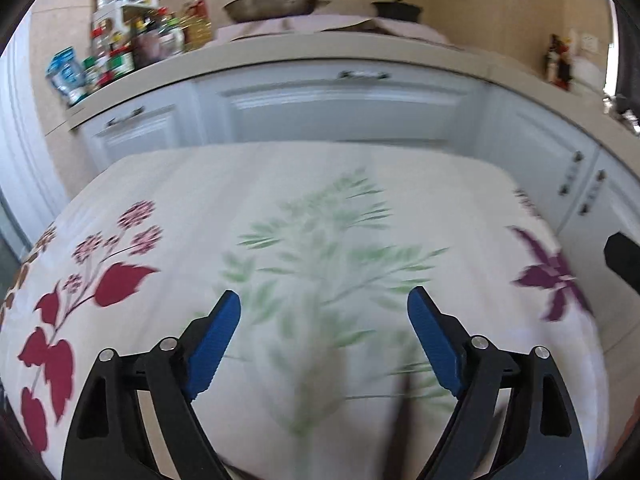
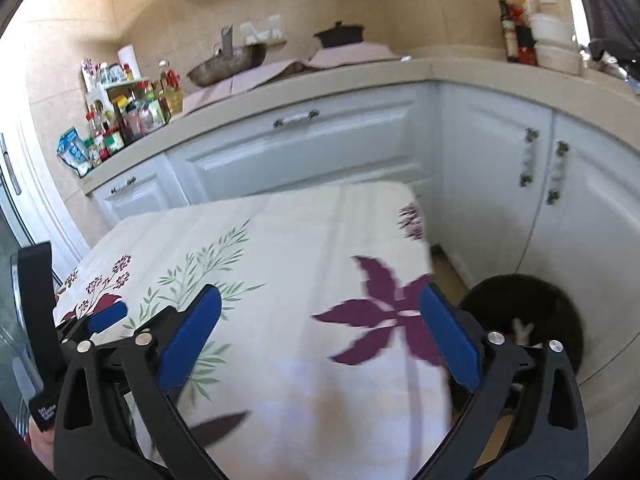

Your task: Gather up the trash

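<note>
My left gripper hangs open over a table covered by a floral cloth, with nothing between its blue pads. My right gripper is also open, above the cloth's purple flower near the table's right edge, and holds nothing. On the floor to the right of the table stands a round black trash bin with pale scraps inside, partly hidden by my right finger. One blue pad of the left gripper shows at the left of the right wrist view.
White kitchen cabinets run behind and to the right of the table. On the counter are a group of bottles and jars, a pan and a dark pot. A strip of floor separates table and cabinets.
</note>
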Demonstrator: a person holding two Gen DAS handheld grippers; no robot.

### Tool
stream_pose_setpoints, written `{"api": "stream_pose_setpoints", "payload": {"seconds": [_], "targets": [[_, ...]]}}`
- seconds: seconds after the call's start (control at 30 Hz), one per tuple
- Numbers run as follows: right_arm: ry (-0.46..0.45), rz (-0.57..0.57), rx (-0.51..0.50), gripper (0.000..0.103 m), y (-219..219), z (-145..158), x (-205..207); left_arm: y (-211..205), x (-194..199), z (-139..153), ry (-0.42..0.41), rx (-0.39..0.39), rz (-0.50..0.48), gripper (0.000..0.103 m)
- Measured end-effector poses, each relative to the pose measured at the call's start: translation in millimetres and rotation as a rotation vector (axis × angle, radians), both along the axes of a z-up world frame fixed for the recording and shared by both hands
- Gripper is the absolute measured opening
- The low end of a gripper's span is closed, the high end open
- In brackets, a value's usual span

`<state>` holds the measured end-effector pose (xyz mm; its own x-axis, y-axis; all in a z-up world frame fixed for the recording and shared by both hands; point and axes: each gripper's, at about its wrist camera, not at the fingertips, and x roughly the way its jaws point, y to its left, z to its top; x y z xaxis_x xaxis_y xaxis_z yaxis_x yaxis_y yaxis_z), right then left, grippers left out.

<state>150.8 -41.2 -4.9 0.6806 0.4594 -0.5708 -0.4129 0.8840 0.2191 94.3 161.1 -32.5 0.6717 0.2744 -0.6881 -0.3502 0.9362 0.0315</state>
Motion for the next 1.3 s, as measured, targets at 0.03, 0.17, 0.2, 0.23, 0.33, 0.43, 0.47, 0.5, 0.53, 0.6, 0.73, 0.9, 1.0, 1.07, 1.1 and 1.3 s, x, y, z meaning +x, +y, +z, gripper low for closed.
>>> {"api": "stream_pose_setpoints", "payload": {"seconds": [0.03,0.17,0.2,0.23,0.33,0.43,0.47,0.5,0.53,0.6,0.73,0.9,1.0,1.07,1.1,1.3], "targets": [[0.012,-0.001,-0.021,0.098,13,-4,2,7,0,-3,0.015,0.015,0.011,0.083],[0.030,0.019,-0.126,0.098,51,-16,4,29,0,-11,0.053,0.025,0.034,0.084],[0.028,0.019,-0.164,0.098,61,-19,4,36,0,-13,0.062,0.016,0.053,0.084],[0.025,0.026,-0.189,0.098,68,-21,3,39,0,-13,0.067,0.016,0.067,0.085],[0.041,0.040,-0.232,0.098,83,-30,4,45,0,-17,0.103,0.044,0.097,0.085],[0.066,0.018,-0.257,0.098,89,-38,11,55,2,-20,0.134,0.070,0.115,0.085],[0.081,0.016,-0.258,0.098,90,-41,13,59,3,-22,0.146,0.074,0.126,0.085],[0.099,0.015,-0.256,0.098,91,-45,16,63,4,-24,0.157,0.072,0.133,0.085],[0.124,0.005,-0.260,0.098,91,-50,20,66,5,-26,0.172,0.068,0.140,0.085],[0.164,-0.016,-0.294,0.098,92,-57,26,73,5,-27,0.171,0.046,0.151,0.086],[0.199,-0.010,-0.316,0.099,95,-64,29,79,4,-28,0.174,0.034,0.166,0.090],[0.196,-0.009,-0.336,0.099,98,-66,27,94,2,-32,0.170,-0.057,0.191,0.098],[0.196,-0.010,-0.337,0.099,98,-67,27,100,-1,-33,0.161,-0.100,0.201,0.098],[0.196,-0.010,-0.339,0.099,100,-67,27,99,-1,-33,0.161,-0.100,0.205,0.098],[0.196,-0.010,-0.339,0.099,100,-67,27,99,-1,-33,0.161,-0.099,0.205,0.098],[0.196,-0.011,-0.339,0.099,100,-67,27,99,-1,-33,0.159,-0.103,0.205,0.098]]}}
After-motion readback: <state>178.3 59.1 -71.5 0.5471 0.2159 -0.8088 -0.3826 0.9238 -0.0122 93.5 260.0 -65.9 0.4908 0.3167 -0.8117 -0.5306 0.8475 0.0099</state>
